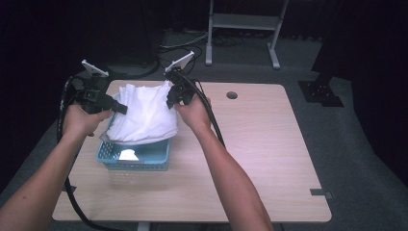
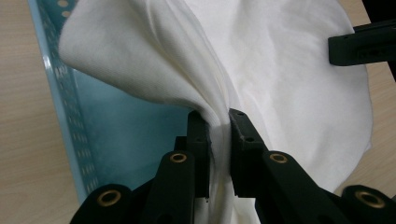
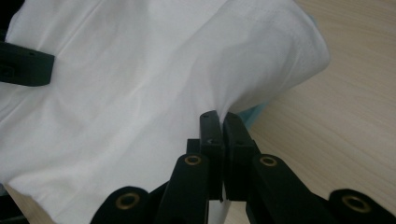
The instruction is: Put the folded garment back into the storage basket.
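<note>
Pale wood-grain counter point(image 1: 250, 144) with a round cable hole point(image 1: 232, 95) near the far edge, set on grey carpet in a dark room, a grey metal stand point(image 1: 243, 29) behind. White cloth point(image 1: 144, 113), soft and creased, held up just over a light blue perforated basket point(image 1: 137, 158) at the counter's left. Left gripper point(image 2: 218, 122) fingers pinching a gathered fold at one edge, right gripper point(image 3: 220, 122) fingers pressed tight on the opposite edge.
</note>
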Available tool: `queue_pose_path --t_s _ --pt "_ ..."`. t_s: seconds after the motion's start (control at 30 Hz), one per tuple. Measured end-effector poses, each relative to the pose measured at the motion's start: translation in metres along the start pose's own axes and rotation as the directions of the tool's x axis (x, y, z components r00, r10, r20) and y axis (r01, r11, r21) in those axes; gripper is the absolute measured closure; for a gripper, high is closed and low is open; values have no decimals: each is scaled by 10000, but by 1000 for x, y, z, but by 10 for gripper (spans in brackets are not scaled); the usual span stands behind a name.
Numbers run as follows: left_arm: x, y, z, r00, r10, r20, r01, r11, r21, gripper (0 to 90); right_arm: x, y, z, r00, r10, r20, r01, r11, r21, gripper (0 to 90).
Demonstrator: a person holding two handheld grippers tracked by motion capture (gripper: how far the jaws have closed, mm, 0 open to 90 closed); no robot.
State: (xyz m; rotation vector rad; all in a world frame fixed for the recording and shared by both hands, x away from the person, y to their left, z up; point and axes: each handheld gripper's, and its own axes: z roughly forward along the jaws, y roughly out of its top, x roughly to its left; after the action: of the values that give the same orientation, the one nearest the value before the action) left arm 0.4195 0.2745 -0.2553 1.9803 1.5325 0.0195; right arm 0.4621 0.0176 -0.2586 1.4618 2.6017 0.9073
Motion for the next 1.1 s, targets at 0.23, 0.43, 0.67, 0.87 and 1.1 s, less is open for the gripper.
queue_pose_path --t_s 0.23,0.43,0.67,0.87,1.1 --pt "8 -2 0 10000 -54 -67 55 10000 19 808 5 3 8 10000 -81 -1 81 9999 97 887" --pt "13 -3 1 9999 -59 -137 59 10000 38 808 7 5 15 10000 -73 -26 73 9999 144 887" --pt "18 -5 2 9997 -94 -204 95 9999 35 808 9 7 20 9999 -82 -76 83 9999 140 887" --pt "23 -7 7 9997 -68 -252 71 9999 125 807 10 8 26 9999 -114 -80 116 9997 226 886" --pt "27 -8 11 9994 40 -341 -37 10000 91 807 11 8 35 9999 -106 -94 109 9995 298 886"
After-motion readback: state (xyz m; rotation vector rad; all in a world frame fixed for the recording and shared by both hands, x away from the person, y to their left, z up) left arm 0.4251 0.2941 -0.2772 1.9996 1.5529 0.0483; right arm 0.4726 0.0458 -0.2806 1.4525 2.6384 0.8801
